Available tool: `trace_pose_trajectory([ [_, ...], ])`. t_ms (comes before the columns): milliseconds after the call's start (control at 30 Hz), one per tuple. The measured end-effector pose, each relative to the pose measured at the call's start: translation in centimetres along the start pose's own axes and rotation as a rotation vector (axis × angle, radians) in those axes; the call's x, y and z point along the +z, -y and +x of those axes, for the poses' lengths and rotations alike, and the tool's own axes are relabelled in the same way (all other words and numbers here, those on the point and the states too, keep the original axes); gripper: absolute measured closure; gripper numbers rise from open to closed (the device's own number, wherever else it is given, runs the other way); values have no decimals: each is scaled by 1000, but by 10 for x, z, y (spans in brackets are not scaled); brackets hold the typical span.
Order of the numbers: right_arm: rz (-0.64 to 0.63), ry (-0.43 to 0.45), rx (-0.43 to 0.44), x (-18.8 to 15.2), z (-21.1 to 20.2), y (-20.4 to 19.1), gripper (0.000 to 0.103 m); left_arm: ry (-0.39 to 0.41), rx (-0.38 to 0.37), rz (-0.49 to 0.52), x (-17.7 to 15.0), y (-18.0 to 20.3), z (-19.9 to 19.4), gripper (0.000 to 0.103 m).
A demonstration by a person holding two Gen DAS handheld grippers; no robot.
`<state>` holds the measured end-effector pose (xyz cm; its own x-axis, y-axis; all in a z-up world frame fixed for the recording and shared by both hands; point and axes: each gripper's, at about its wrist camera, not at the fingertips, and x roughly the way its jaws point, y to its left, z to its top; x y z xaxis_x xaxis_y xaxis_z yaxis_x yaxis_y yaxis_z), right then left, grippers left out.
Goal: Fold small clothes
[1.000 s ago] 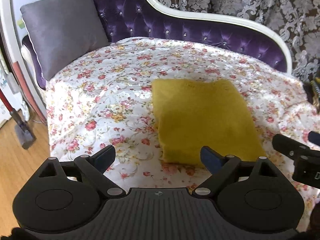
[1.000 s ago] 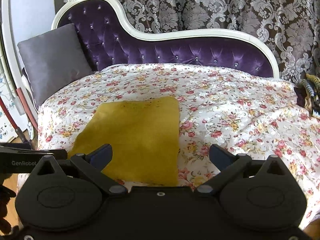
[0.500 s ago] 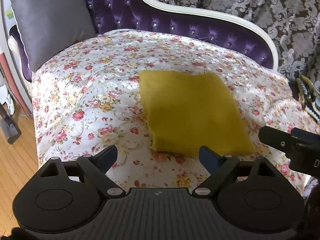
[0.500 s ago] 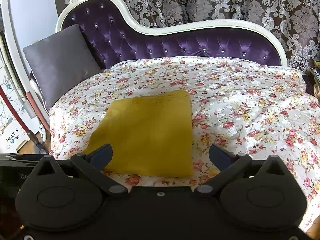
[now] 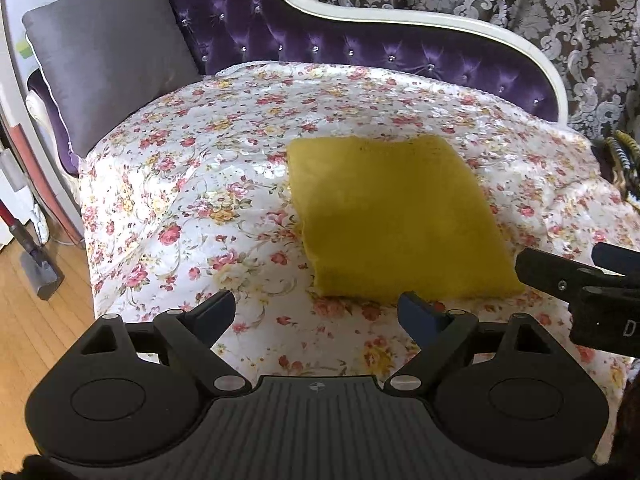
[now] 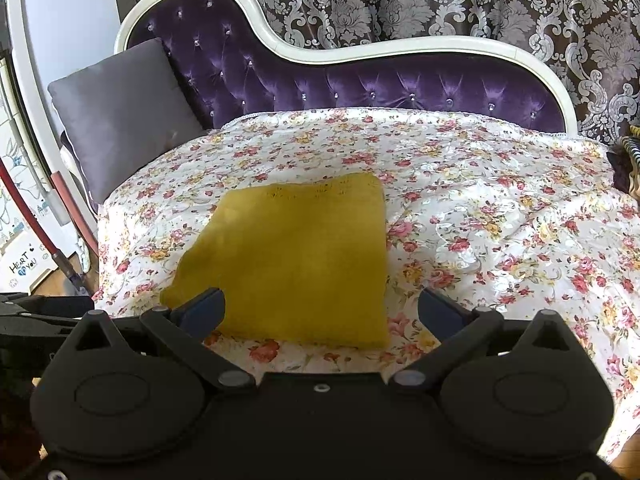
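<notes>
both grippers (image 5: 316, 312) (image 6: 320, 312) spread, empty; folded yellow garment (image 6: 296, 256) flat, long axis front-to-back.

Both wrist cameras look down across the floral bedspread (image 5: 224, 168) toward the purple headboard (image 6: 360, 80). The left view sits left of the right one; they share the bedspread.

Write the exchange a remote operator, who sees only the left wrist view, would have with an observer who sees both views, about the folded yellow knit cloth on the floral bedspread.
Operator: Is the right gripper open? I see only its edge.
Observer: Yes, it is open with nothing between its jaws, at the near edge of the folded yellow knit cloth.
Operator: Is there anything left of the purple tufted sofa that I miss?
Observer: A white board with handwritten lettering stands low there.
</notes>
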<state>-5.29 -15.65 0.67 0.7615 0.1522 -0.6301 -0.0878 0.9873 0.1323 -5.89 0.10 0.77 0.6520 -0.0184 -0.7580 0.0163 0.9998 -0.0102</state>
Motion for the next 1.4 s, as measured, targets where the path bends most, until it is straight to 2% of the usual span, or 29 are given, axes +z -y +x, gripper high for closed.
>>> trace_pose_trajectory([
  [933, -4, -10, 15, 3, 8, 1, 0, -54, 4, 9, 1, 6, 11, 14],
  [1133, -8, -19, 16, 6, 11, 2, 0, -42, 22, 18, 5, 6, 7, 14],
  [1400, -56, -48, 11, 9, 19, -2, 0, -11, 52, -19, 10, -4, -3, 15],
])
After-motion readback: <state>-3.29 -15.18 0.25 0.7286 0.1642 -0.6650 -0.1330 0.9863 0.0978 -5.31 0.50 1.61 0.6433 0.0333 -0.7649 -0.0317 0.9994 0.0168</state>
